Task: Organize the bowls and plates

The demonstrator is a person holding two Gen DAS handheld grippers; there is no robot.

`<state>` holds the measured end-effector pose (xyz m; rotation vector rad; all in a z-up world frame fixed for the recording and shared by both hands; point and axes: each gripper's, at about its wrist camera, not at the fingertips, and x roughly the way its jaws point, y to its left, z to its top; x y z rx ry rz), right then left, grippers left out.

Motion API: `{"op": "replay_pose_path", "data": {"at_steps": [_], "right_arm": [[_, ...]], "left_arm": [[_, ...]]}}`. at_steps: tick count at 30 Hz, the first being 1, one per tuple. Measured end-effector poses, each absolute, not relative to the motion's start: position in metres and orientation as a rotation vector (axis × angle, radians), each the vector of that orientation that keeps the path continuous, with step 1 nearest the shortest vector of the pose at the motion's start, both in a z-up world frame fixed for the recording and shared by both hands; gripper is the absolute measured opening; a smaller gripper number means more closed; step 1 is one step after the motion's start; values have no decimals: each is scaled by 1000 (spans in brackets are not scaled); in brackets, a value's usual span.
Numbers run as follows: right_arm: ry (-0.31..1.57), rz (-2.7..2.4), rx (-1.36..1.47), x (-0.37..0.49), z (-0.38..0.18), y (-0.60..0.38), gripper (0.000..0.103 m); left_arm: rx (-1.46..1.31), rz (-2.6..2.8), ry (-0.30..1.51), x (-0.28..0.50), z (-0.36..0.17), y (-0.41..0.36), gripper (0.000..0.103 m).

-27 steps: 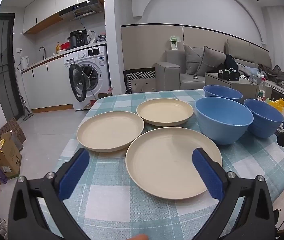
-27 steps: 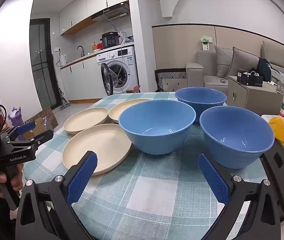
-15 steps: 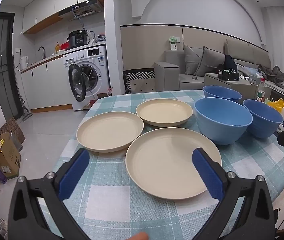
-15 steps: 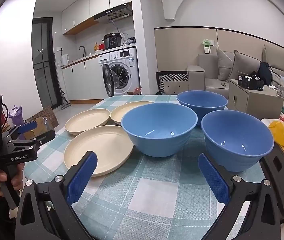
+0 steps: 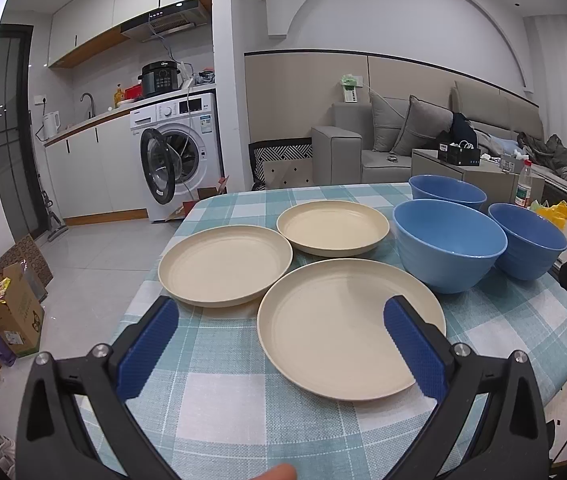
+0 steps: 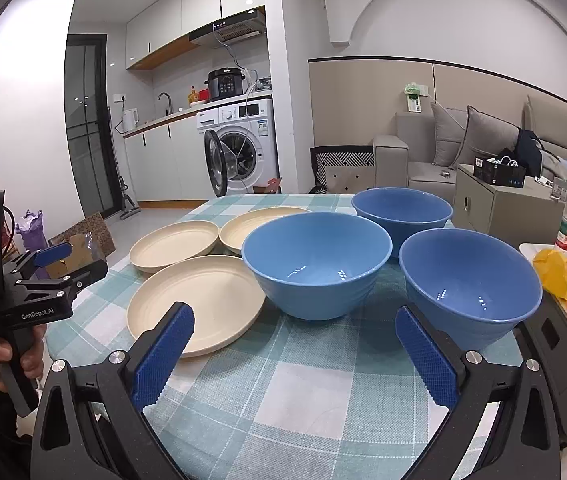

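A worktop [image 5: 211, 392] draped in a teal-and-white checked cloth carries everything. Three round cream plates lie on its left half: the nearest cream plate [image 5: 347, 328] partly under the left tongs [image 5: 279, 350], a second cream plate [image 5: 225, 266] and a third cream plate [image 5: 333, 227] beyond. Three deep blue bowls stand right of them: the largest blue bowl [image 6: 315, 264], a nearer blue bowl [image 6: 469, 286], a far blue bowl [image 6: 401, 208]. Both the left tongs and right tongs [image 6: 295, 354] gape wide, clasping nothing. The left tool's black body reads "GenRobot.AI" [image 6: 37, 314].
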<state>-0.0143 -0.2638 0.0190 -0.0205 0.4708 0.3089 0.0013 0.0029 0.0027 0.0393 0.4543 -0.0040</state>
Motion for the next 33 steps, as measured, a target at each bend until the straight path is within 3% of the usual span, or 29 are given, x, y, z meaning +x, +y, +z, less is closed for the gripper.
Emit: {"op": "replay_pose_path", "data": {"at_steps": [33], "right_arm": [[464, 304, -34, -12, 21, -266, 103]], "left_arm": [[32, -1, 444, 0, 4, 11, 103]]}}
